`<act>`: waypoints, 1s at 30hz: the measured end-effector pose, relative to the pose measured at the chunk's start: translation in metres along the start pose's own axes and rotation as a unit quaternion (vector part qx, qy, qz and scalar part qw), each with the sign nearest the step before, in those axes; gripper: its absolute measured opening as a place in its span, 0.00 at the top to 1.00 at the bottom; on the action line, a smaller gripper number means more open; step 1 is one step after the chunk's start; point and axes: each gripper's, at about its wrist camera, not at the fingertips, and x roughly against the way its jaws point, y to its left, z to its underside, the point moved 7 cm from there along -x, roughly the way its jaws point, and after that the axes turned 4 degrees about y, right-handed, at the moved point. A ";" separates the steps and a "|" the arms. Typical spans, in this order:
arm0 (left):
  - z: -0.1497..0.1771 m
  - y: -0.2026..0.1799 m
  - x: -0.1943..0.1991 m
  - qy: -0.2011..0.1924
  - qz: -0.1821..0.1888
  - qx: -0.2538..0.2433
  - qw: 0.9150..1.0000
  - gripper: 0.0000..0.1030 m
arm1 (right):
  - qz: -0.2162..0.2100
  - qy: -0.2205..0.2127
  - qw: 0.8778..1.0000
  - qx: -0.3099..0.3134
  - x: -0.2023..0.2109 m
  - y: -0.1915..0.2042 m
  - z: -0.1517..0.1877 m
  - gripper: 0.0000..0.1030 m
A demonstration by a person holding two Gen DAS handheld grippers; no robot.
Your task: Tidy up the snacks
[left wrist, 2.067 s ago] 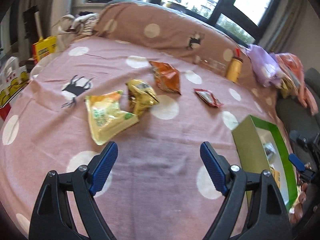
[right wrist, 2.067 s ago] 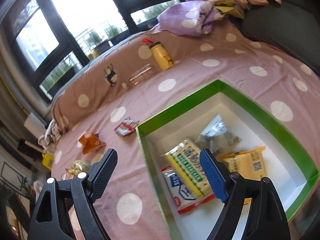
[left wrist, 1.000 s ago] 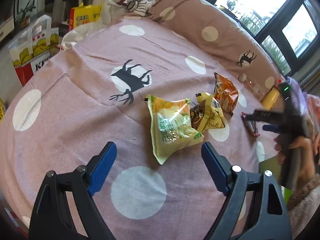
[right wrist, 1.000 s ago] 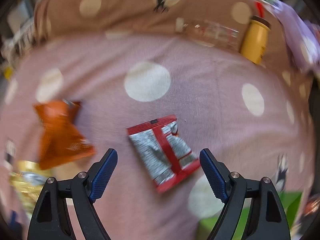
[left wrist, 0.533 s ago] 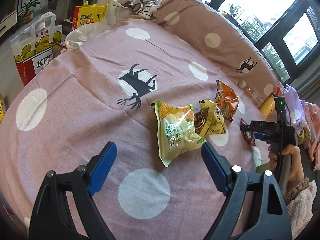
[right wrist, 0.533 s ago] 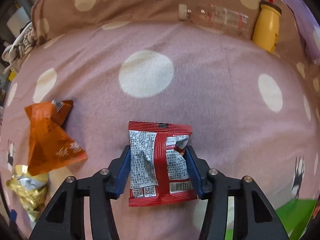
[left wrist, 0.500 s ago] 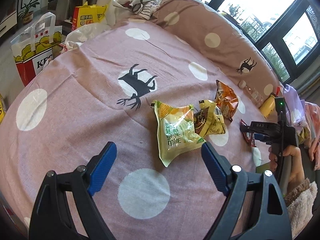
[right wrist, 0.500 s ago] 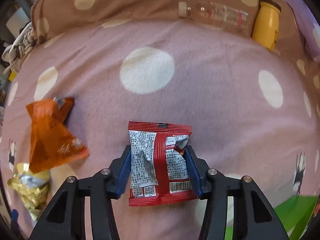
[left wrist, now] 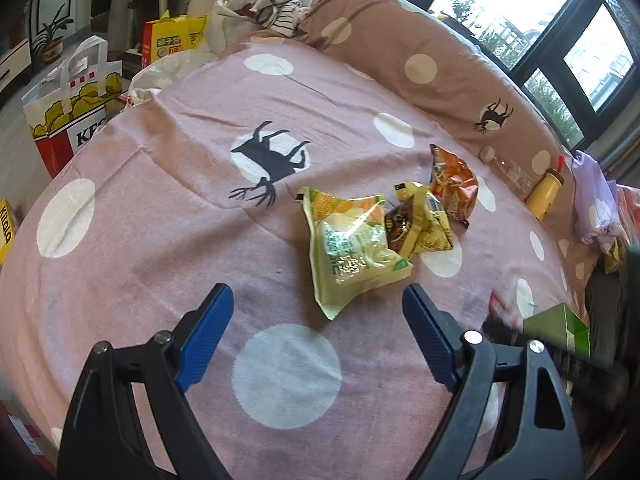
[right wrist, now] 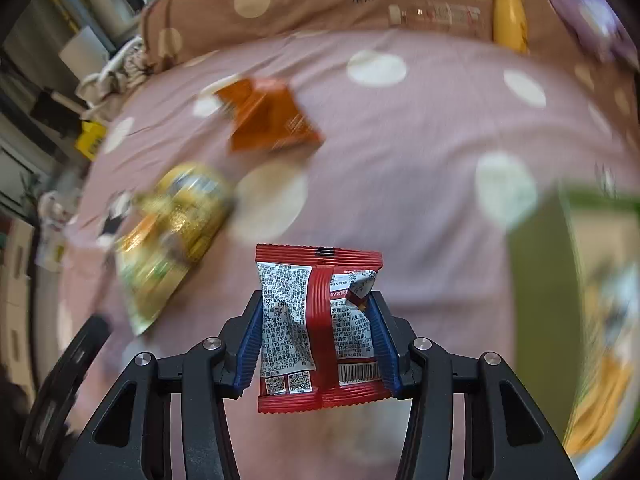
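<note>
Right hand-held gripper (right wrist: 318, 344) was clamped on a small red snack packet (right wrist: 318, 326), its blue pads pressing the packet's two sides so the wrapper buckled between them; the printed back with barcode faced the camera, and the packet hung clear of the bed. Left hand-held gripper (left wrist: 316, 320) stood wide apart with nothing between its fingers, hovering over the pink polka-dot bedspread (left wrist: 160, 208).

Just beyond the left fingers lay a yellow-green snack bag (left wrist: 350, 250), touching a gold and brown snack bag (left wrist: 420, 222) at its far side, and an orange snack bag (left wrist: 454, 186) lay just beyond that one. A black deer print (left wrist: 268, 166) marked the spread to their left.

At the right edge of the right wrist view sat a green-rimmed box (right wrist: 532, 256), blurred, with pale packets inside that I could not make out. Against the brown dotted pillow (right wrist: 320, 0) at the far side lay a clear plastic bottle (right wrist: 438, 16) and, beside it, a yellow bottle (right wrist: 508, 24). Off the bed's left edge stood a red and white paper bag (left wrist: 70, 108).
</note>
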 end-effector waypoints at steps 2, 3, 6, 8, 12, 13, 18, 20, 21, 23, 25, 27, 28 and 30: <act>0.001 -0.002 0.000 -0.002 -0.006 -0.004 1.000 0.16 | -0.006 0.001 1.000 0.004 -0.003 0.004 0.018 0.51; 0.002 -0.004 0.001 -0.003 -0.009 -0.008 1.000 0.16 | 0.003 0.006 1.000 0.004 -0.005 0.004 0.029 0.51; 0.006 -0.009 0.001 -0.002 -0.009 -0.017 1.000 0.16 | 0.023 0.023 0.999 0.011 -0.014 0.001 0.042 0.50; 0.007 -0.014 0.003 -0.004 -0.003 -0.023 1.000 0.16 | -0.005 0.027 1.000 0.001 -0.016 -0.001 0.044 0.45; 0.012 -0.026 0.006 -0.006 0.007 -0.047 0.999 0.16 | -0.065 0.016 0.997 -0.029 -0.006 -0.008 0.041 0.42; 0.014 -0.030 0.007 -0.005 0.006 -0.052 0.999 0.16 | -0.065 0.004 0.997 -0.037 0.000 -0.012 0.039 0.41; 0.031 -0.049 0.005 0.023 0.031 -0.071 0.997 0.17 | -0.090 -0.028 0.993 -0.073 0.019 -0.039 0.036 0.38; 0.040 -0.062 0.005 0.036 0.051 -0.086 0.994 0.21 | -0.104 -0.031 0.991 -0.085 0.021 -0.046 0.036 0.38; 0.043 -0.066 0.004 0.038 0.054 -0.090 0.994 0.21 | -0.103 -0.033 0.990 -0.092 0.021 -0.051 0.036 0.38; 0.051 -0.077 0.001 0.052 0.063 -0.109 0.991 0.21 | -0.114 -0.036 0.987 -0.104 0.023 -0.057 0.036 0.38; 0.059 -0.084 -0.002 0.066 0.070 -0.119 0.988 0.21 | -0.130 -0.036 0.984 -0.117 0.024 -0.061 0.035 0.38; 0.066 -0.090 -0.007 0.077 0.071 -0.132 0.986 0.22 | -0.143 -0.039 0.982 -0.120 0.024 -0.061 0.033 0.38; 0.070 -0.094 -0.009 0.082 0.070 -0.140 0.984 0.23 | -0.149 -0.038 0.981 -0.120 0.026 -0.061 0.034 0.38; 0.076 -0.099 -0.014 0.096 0.075 -0.149 0.981 0.25 | -0.164 -0.029 0.979 -0.119 0.022 -0.057 0.033 0.38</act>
